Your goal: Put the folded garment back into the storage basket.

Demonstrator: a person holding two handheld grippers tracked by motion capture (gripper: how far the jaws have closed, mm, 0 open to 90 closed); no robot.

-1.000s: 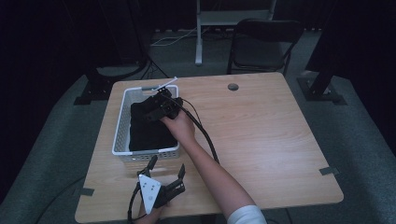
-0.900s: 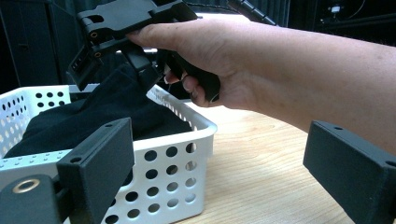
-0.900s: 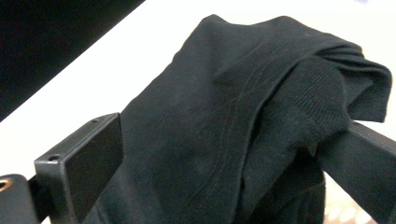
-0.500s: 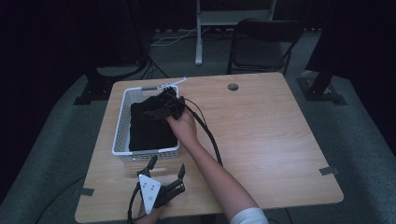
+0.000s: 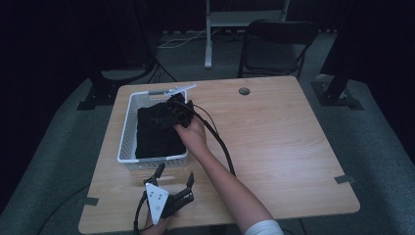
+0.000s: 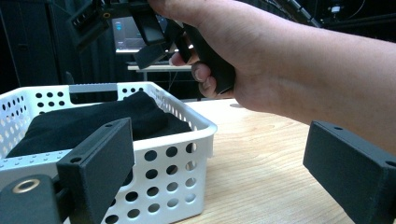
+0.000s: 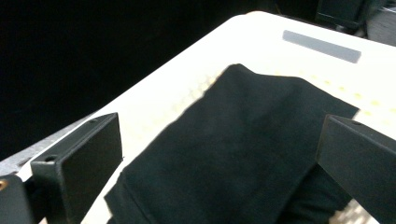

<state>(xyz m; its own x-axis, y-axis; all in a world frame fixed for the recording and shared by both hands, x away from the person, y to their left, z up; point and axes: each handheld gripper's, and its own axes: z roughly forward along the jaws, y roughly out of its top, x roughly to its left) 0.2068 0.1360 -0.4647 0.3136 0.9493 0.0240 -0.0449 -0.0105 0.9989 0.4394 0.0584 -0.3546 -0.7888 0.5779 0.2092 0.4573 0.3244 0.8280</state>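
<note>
A white perforated basket (image 5: 125, 142) stands on the left part of the wooden table (image 5: 293, 147), with a folded black cloth (image 5: 154, 134) lying inside. A hand holds my right gripper (image 5: 172, 108) over the basket's far right part. Its jaws stand open above the black cloth (image 7: 243, 140), with nothing between them. My left gripper (image 5: 174, 174) sits open near the table's front edge, just in front of the basket. In the left gripper view, the left gripper (image 6: 219, 133) faces the basket (image 6: 201, 127) and cloth (image 6: 93, 121), with the person's hand (image 6: 261, 60) above.
A black cable (image 5: 220, 147) trails from the right gripper along the forearm. A round grommet (image 5: 243, 91) sits at the table's far edge. A dark chair (image 5: 274, 39) stands behind the table. Bare wood spreads to the right of the basket.
The right gripper has edged slightly farther over the basket. The left gripper has stayed where it was.
</note>
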